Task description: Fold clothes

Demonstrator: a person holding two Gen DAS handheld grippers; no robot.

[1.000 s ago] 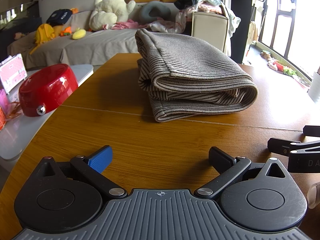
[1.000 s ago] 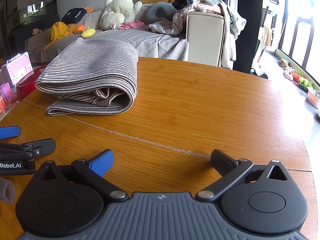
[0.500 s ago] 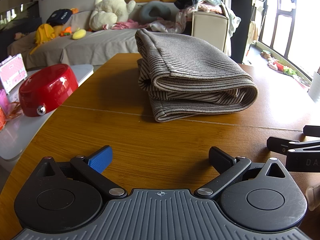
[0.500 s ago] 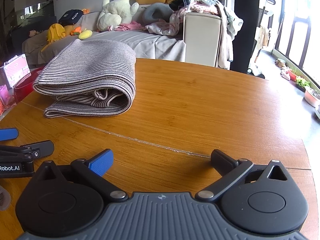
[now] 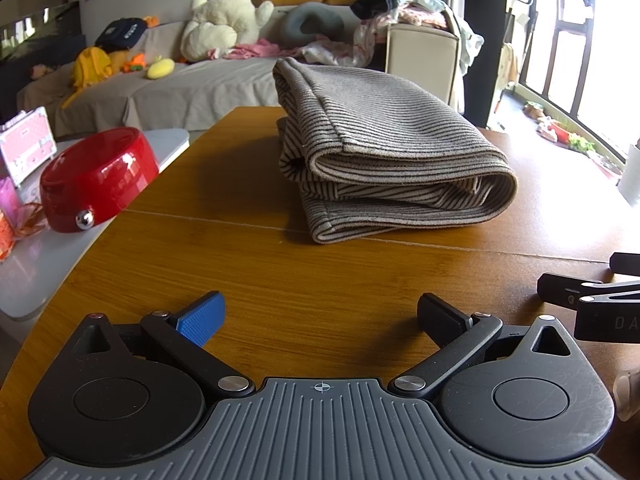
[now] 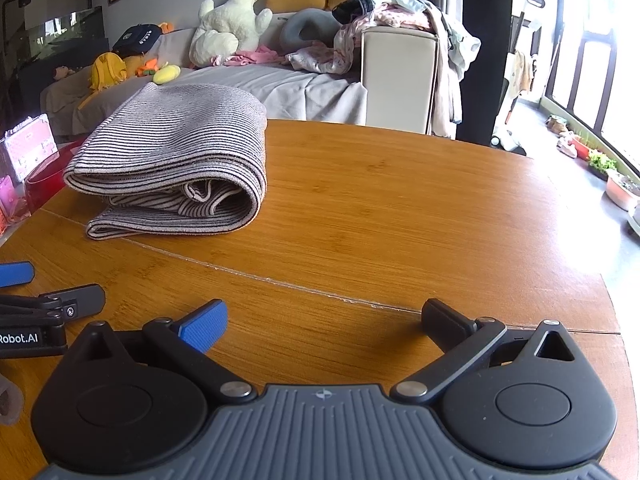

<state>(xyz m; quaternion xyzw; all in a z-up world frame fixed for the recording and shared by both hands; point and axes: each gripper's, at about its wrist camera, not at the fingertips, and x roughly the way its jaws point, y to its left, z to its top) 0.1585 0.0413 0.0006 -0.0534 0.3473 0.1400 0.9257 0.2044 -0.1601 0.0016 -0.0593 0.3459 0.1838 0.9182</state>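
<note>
A grey-and-dark striped garment [image 5: 384, 160] lies folded in a thick stack on the wooden table [image 5: 240, 264]; in the right wrist view the same garment [image 6: 176, 164] sits at the left. My left gripper [image 5: 320, 312] rests low near the table's front, open and empty, well short of the garment. My right gripper [image 6: 324, 318] is open too, with nothing between its fingers, to the right of the garment. Each gripper shows at the edge of the other's view: the right one [image 5: 588, 288] and the left one [image 6: 44, 296].
A red bowl-shaped lid [image 5: 96, 184] and a pink case [image 5: 26, 140] sit on a white side table at the left. Behind the table stands a sofa [image 5: 200, 84] with plush toys and a pile of clothes [image 6: 392, 12]. A window and floor lie right.
The right wrist view has shifted slightly, so the garment sits a little further left and higher. The left gripper and the garment have not moved.
</note>
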